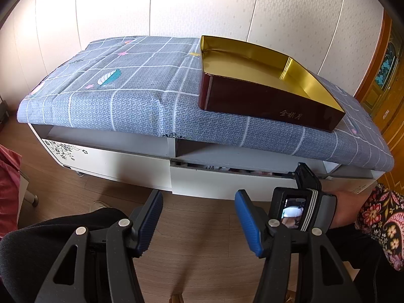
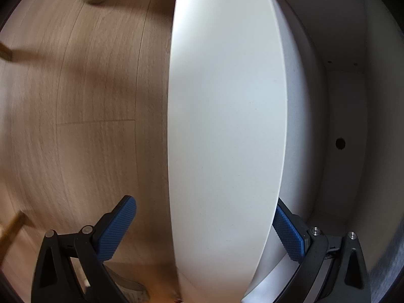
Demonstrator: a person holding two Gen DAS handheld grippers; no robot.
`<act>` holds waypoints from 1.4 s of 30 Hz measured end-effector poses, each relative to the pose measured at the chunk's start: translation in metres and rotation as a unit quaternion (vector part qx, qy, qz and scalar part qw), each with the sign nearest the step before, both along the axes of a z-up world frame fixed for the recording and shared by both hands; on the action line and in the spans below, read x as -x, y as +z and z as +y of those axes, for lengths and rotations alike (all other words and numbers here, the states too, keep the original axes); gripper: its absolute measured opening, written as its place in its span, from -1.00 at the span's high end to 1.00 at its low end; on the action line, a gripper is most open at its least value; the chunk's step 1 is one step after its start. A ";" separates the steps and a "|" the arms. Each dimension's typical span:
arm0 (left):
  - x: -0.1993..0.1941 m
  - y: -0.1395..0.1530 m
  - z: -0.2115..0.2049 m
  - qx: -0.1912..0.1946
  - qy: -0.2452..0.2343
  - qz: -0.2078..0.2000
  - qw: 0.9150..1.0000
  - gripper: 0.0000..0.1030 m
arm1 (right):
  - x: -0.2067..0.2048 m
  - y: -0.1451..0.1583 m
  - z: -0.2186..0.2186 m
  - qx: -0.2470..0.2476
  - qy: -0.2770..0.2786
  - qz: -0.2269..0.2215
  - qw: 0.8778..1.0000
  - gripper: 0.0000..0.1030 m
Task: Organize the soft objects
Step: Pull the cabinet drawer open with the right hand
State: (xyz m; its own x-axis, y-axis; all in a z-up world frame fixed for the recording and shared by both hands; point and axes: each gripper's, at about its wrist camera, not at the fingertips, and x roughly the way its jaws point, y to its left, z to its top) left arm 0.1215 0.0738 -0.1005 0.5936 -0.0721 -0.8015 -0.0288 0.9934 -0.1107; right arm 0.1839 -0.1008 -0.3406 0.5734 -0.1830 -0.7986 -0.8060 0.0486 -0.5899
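- The left gripper (image 1: 199,223), blue-padded fingers spread with nothing between them, is hovering over the wooden plank floor (image 1: 202,265) before a low white cabinet (image 1: 141,166).
- The right gripper (image 2: 204,229), jaws wide, is straddling the white drawer front (image 2: 227,126); the right pad (image 2: 287,234) is sitting just beside its edge, contact uncertain.
- A maroon rectangular box with gold lining (image 1: 255,96) is resting on the cabinet's grey patterned cloth (image 1: 131,101).
- Soft items are barely showing through the drawer gap (image 1: 227,169).

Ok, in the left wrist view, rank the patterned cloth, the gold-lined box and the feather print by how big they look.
1. Patterned cloth, covering the whole cabinet top.
2. Gold-lined box, resting on the cloth's right part.
3. Feather print, a small motif on the cloth.
The gaps are wide, so nearness does not blur the order.
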 end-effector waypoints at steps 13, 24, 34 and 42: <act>0.005 0.004 0.001 0.001 0.004 -0.012 1.000 -0.16 | 0.082 0.022 -0.006 -0.025 0.013 0.018 0.999 -1.00; 0.002 -0.006 -0.004 0.004 -0.013 0.011 1.000 -0.16 | 0.106 0.116 -0.019 -0.205 -0.079 0.146 0.965 -1.00; -0.005 -0.020 -0.008 -0.002 -0.016 0.034 0.999 -0.16 | 0.019 0.081 -0.043 -0.358 -0.328 0.110 0.867 -1.00; -0.007 -0.027 -0.009 -0.002 -0.016 0.044 0.999 -0.16 | -0.013 0.065 -0.041 -0.299 -0.392 0.054 0.868 -1.00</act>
State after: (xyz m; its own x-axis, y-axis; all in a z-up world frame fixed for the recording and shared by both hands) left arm 0.1286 0.0647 -0.1273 0.5176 -0.0874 -0.8511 -0.0061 0.9944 -0.1058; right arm 0.1968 -0.1422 -0.2757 0.3762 -0.0174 -0.9264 -0.4360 0.8789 -0.1935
